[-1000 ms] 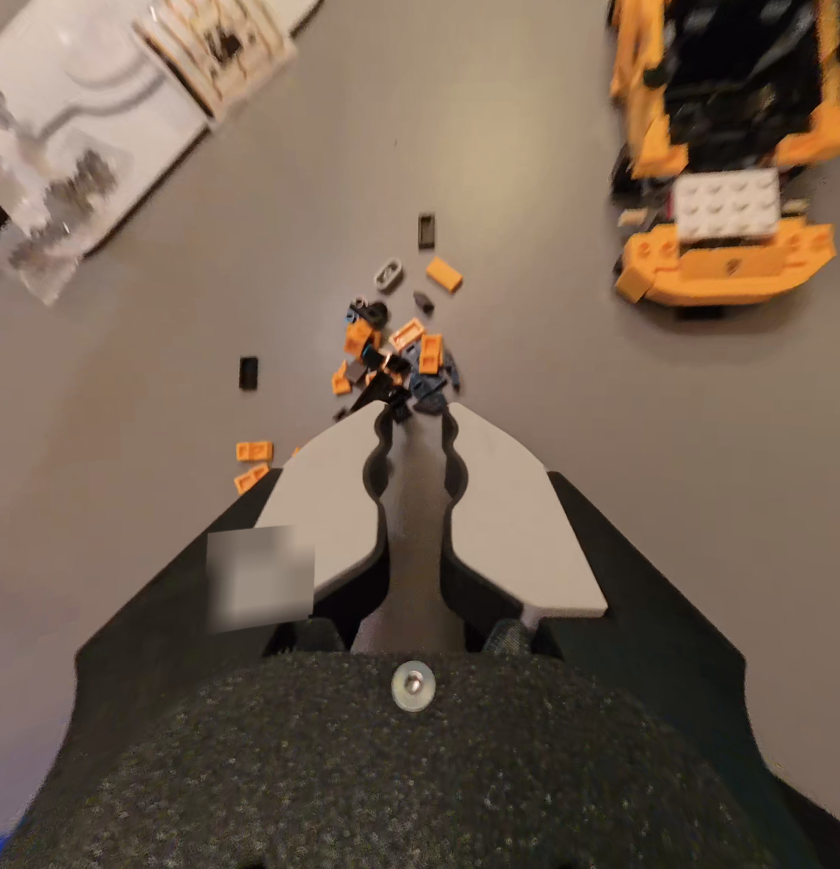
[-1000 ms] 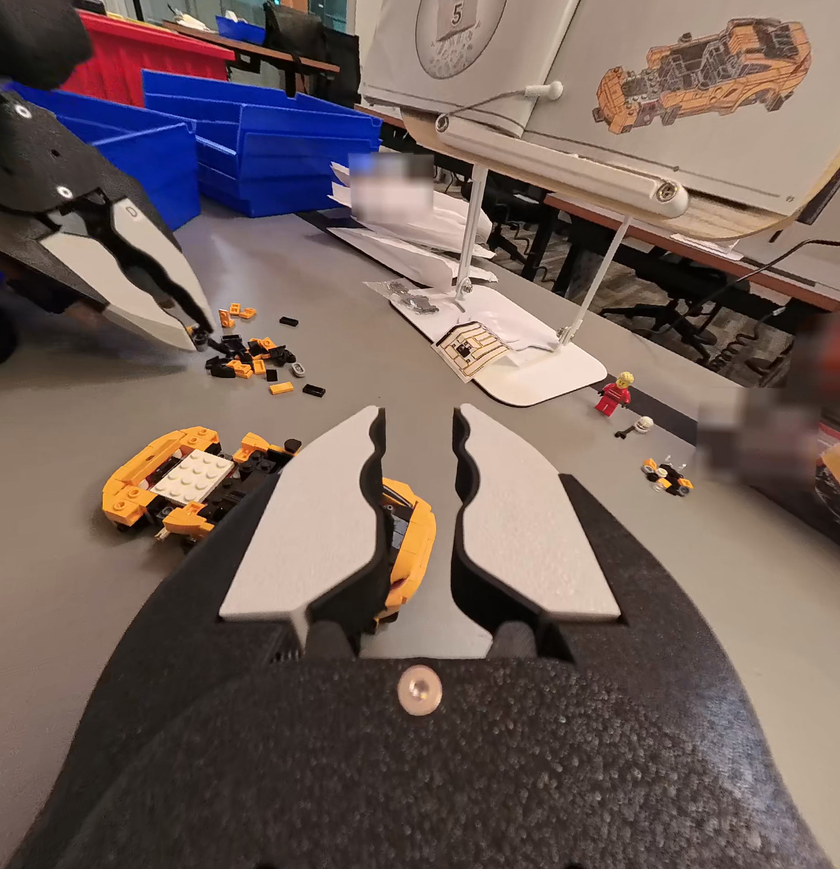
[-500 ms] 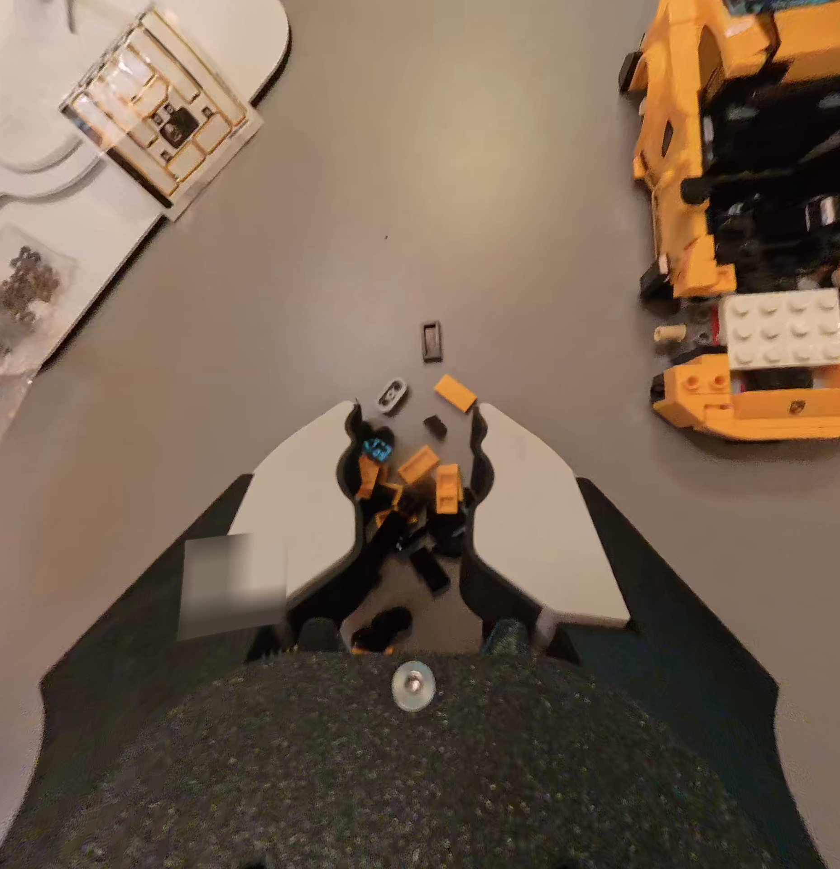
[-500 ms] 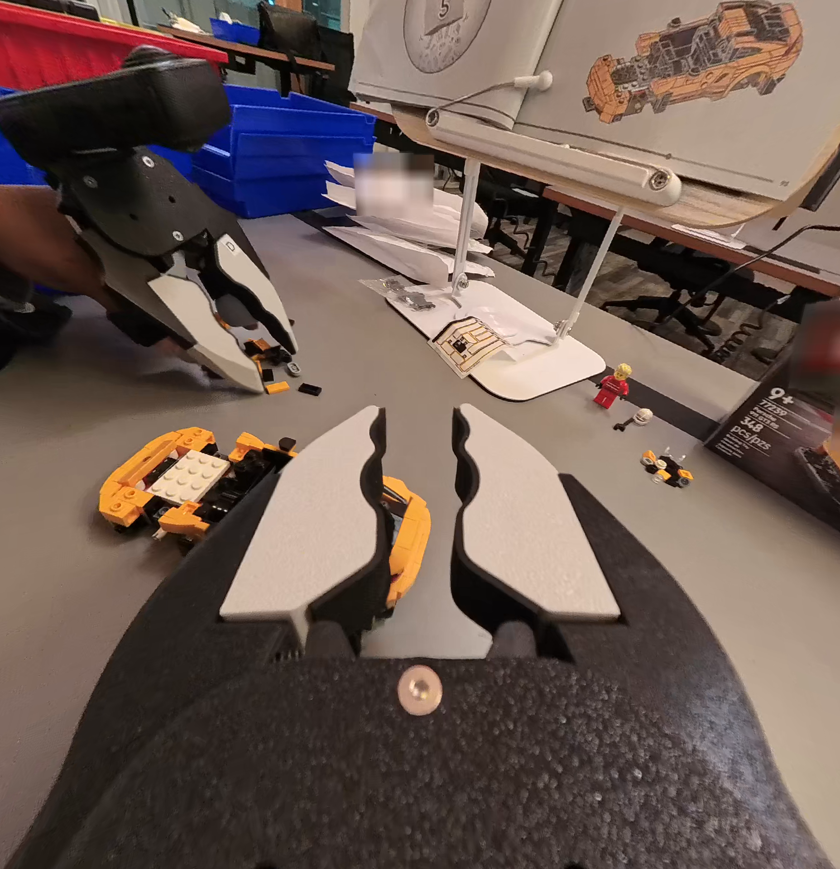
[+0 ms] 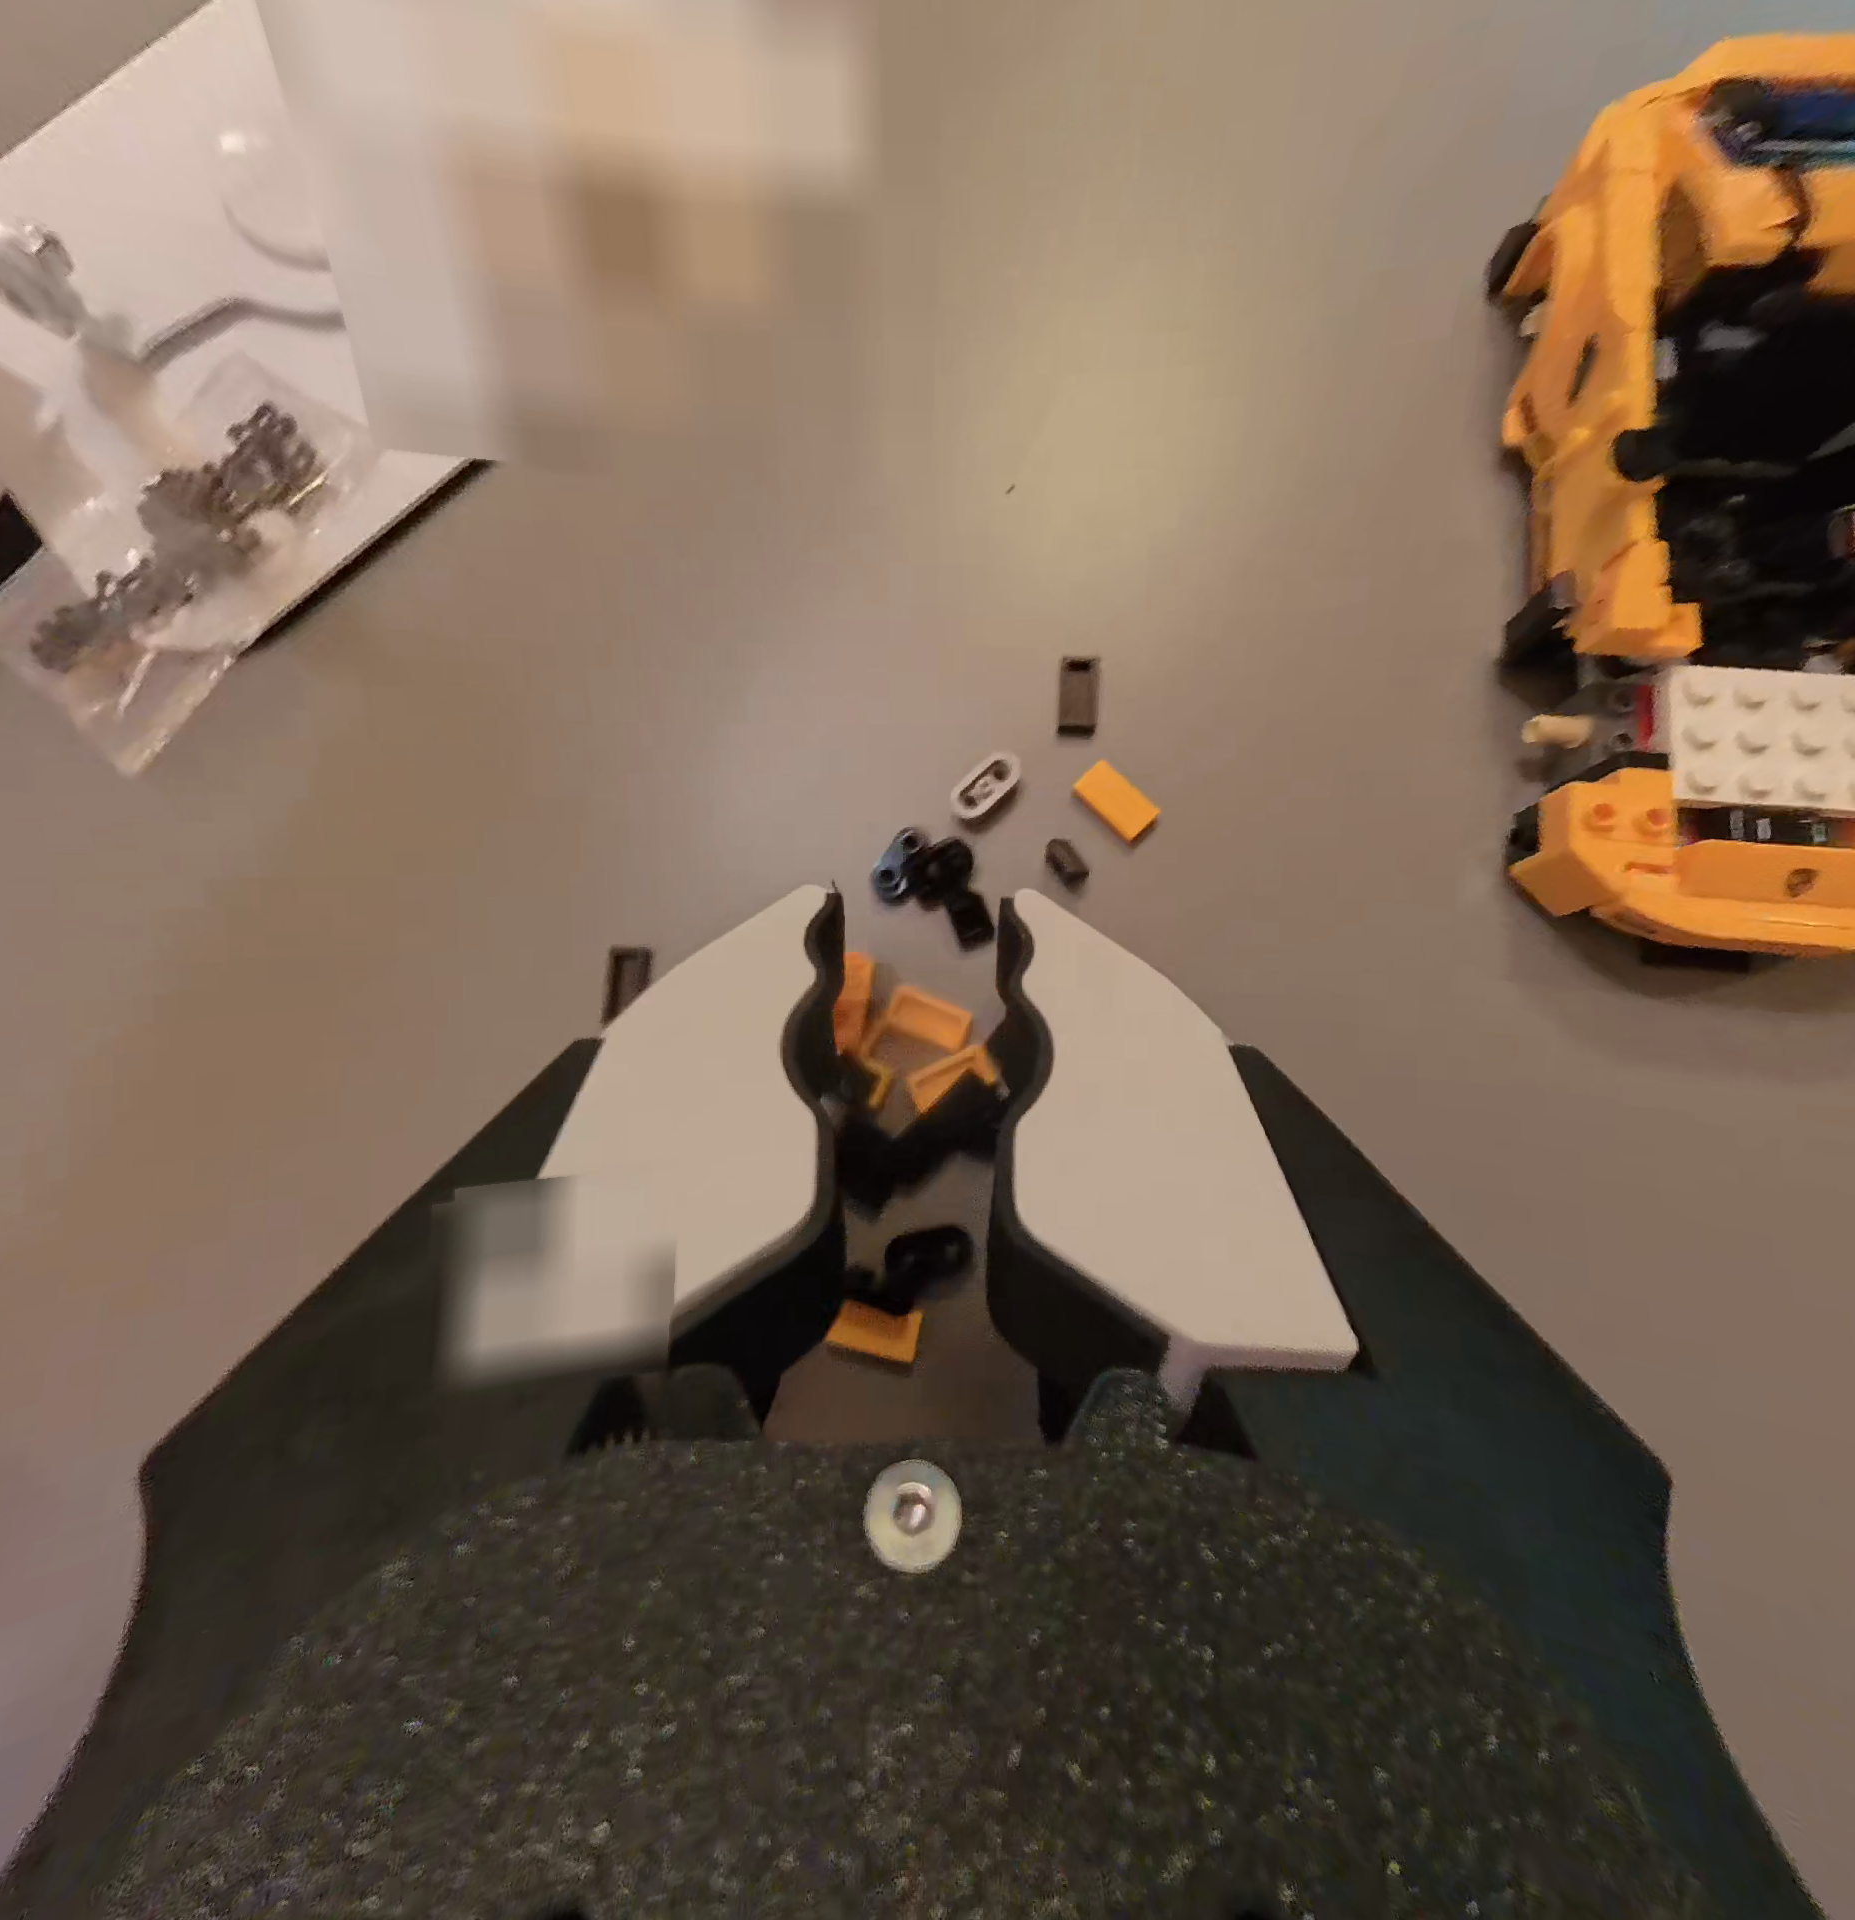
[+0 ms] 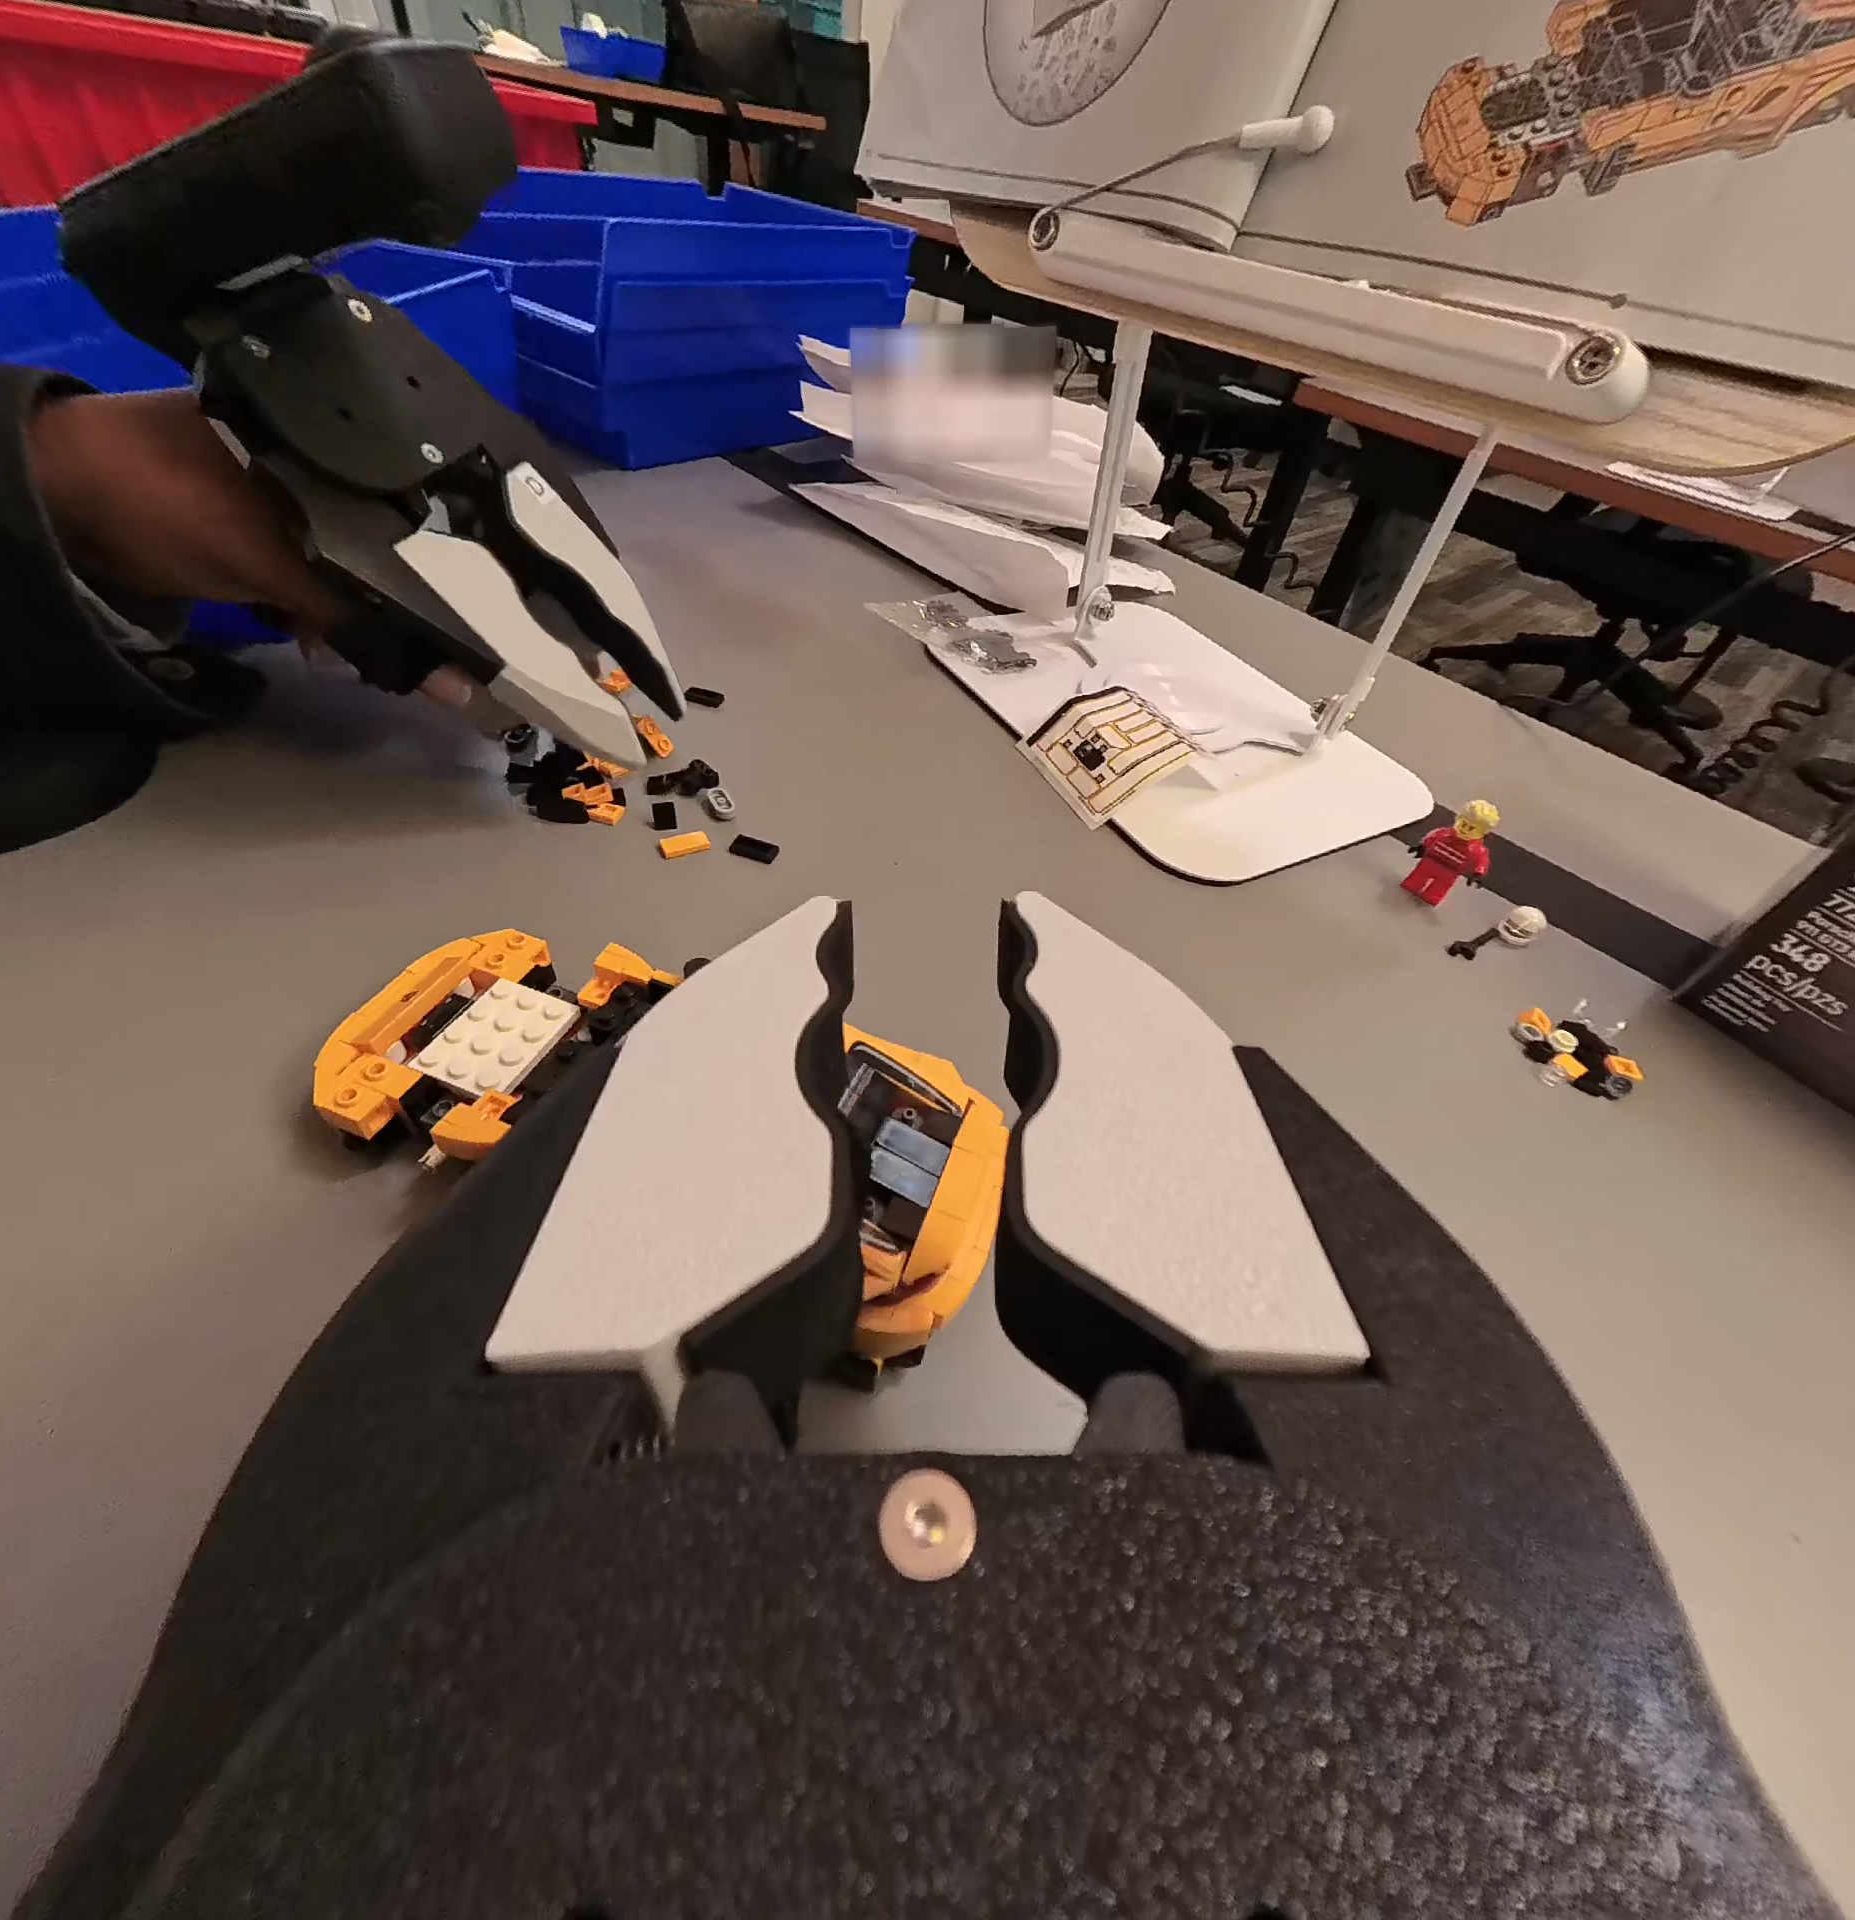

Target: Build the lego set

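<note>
Left hand-held gripper open over loose lego pieces on table.
Right hand-held gripper open, empty, above orange car.

two grippers, one orange car, one minifigure, three blue bins.

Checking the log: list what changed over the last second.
The left gripper moved forward and down over the pile of loose pieces, which now lies between its open fingers; nothing is gripped. The right gripper stayed open above the orange car, which has not moved, nor has the minifigure.
</note>
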### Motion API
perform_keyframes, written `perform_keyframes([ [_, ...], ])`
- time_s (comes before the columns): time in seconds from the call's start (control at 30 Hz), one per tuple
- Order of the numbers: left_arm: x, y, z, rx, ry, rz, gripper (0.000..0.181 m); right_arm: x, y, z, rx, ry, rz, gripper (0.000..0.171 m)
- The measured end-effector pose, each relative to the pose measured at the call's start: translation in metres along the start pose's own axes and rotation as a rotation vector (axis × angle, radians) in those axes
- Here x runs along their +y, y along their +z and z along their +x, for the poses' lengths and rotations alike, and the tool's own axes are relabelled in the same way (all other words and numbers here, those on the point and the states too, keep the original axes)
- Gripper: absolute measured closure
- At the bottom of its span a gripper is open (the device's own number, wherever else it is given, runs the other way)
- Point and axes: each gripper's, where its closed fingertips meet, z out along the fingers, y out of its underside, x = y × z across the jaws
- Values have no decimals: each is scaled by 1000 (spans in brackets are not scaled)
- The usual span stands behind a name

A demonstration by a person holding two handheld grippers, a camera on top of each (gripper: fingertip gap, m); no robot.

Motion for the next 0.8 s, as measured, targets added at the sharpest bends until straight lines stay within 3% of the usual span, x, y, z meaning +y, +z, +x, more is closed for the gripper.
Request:
perform_keyframes([
  [0.23,-10,20,14,48,11,1,133,-1,0,-3,-22,10,-1,145],
  [0.33,-10,21,9,26,21,-14,138,-1,0,-3,-29,15,-4,145],
  [0.57,6,13,-5,-16,-33,-87,169,0,1,-5,-35,13,-18,145],
  [0.67,10,8,-11,-53,-28,-91,168,0,0,-5,-32,6,-17,146],
  [0.8,-14,6,-1,-30,16,11,153,0,0,-5,-29,3,-19,146],
])
